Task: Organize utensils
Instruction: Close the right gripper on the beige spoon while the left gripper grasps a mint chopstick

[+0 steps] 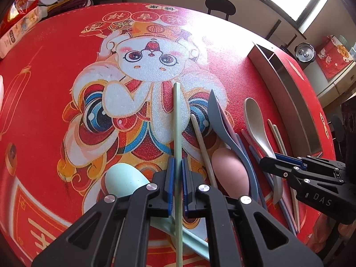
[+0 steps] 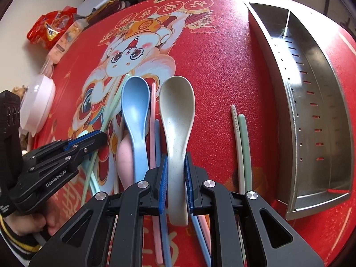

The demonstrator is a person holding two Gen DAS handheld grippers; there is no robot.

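My left gripper [image 1: 177, 162] is shut on a pale green chopstick [image 1: 177, 122] that points away over the red mat. A mint spoon [image 1: 122, 178] lies just left of it, a beige chopstick [image 1: 201, 142] and a pink spoon [image 1: 229, 171] just right. My right gripper [image 2: 176, 158] is shut on the handle of the beige spoon [image 2: 176, 102], bowl pointing away. Beside it lie a blue spoon [image 2: 135, 102], a pink chopstick [image 2: 153, 111] and a blue chopstick [image 2: 157, 133]. The left gripper [image 2: 100, 135] shows at the left of the right wrist view.
A steel divided utensil tray [image 2: 316, 77] stands at the mat's right edge. One beige chopstick [image 2: 237, 142] and one green chopstick [image 2: 244, 146] lie between it and the spoons. A white lidded dish [image 2: 37, 102] and snack packets [image 2: 51, 29] sit off the mat's left.
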